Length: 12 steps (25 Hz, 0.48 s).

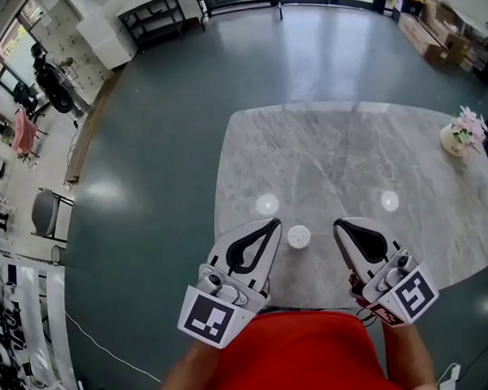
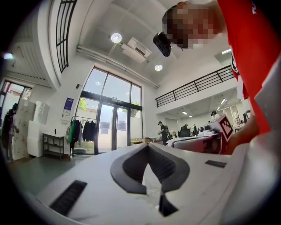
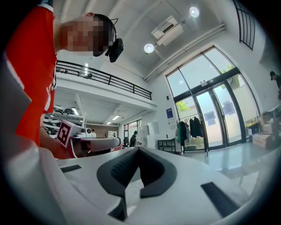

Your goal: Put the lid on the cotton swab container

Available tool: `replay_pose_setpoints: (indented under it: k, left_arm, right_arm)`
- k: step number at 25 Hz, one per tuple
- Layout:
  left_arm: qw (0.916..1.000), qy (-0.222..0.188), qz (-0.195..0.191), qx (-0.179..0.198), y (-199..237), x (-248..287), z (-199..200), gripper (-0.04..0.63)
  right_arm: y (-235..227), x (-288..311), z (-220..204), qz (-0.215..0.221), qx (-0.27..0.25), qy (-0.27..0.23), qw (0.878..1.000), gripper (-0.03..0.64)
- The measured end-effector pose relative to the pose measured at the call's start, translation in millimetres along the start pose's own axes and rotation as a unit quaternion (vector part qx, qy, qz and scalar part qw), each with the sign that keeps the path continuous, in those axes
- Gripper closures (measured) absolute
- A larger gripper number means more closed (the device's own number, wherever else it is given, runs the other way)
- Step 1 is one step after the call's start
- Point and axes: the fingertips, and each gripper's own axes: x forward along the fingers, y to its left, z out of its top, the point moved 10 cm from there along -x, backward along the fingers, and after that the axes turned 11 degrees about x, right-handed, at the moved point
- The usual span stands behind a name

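Left gripper (image 1: pixel 272 224) and right gripper (image 1: pixel 338 224) jaws sit pressed together, empty; better to spread them before approaching the round white item (image 1: pixel 298 236) by the surface's (image 1: pixel 348 152) near edge.

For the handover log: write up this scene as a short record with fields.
Surface: grey marble table
Task item: small white round container, standing on the table between the two gripper tips, apart from both
Left hand-held gripper: jaws shut, nothing between them
Right hand-held gripper: jaws shut, nothing between them
Separate lid: none visible
Also on table: flower pot, near the far right edge
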Motion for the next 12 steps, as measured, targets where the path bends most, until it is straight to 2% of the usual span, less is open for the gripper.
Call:
replay_pose_setpoints:
  k: [12]
  left_arm:
    - [0.9999,-0.009,0.001,-0.003,-1.2,1.6,-0.1,0.577]
  right_arm:
    - [-0.6,-3.0,1.2,0.000,-0.001,0.005,1.000,0.604]
